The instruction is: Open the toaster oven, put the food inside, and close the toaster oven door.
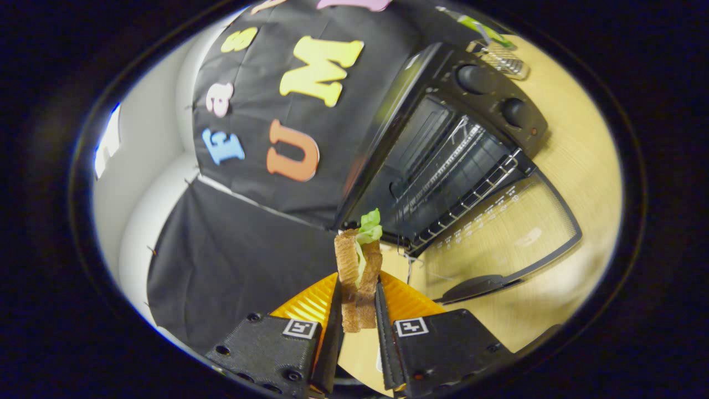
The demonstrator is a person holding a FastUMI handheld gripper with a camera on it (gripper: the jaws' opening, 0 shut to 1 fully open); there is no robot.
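A toasted-bread sandwich with green lettuce (359,277) is held clenched between the two fingers of the tongs (357,310), both fingers being pressed against its sides. The sandwich is carried edge-up, lifted clear of the ribbed orange plate (302,305) seen just behind the fingers, with the lettuce protruding from its far end.

Beyond the sandwich, the black toaster oven with two round knobs (443,138) is seen standing on the pale wooden table (581,166). Its glass door with a black handle (498,238) is folded fully down toward the table, and the wire rack (460,177) inside is exposed. The opening step is judged complete; the food is judged to be in transit toward the cavity, with insertion and closing left to be done.

Several risks can be judged from here. The grip is taken on the near portion of the sandwich only, so the layers could be splayed or the lettuce shed if the tongs are tilted or jolted. The lowered door lies between the sandwich and the rack, so it could be struck if the approach is made too low. The rack's front bar could be caught by the sandwich's leading edge, and a release made too early would let the food drop onto the door instead of the rack.
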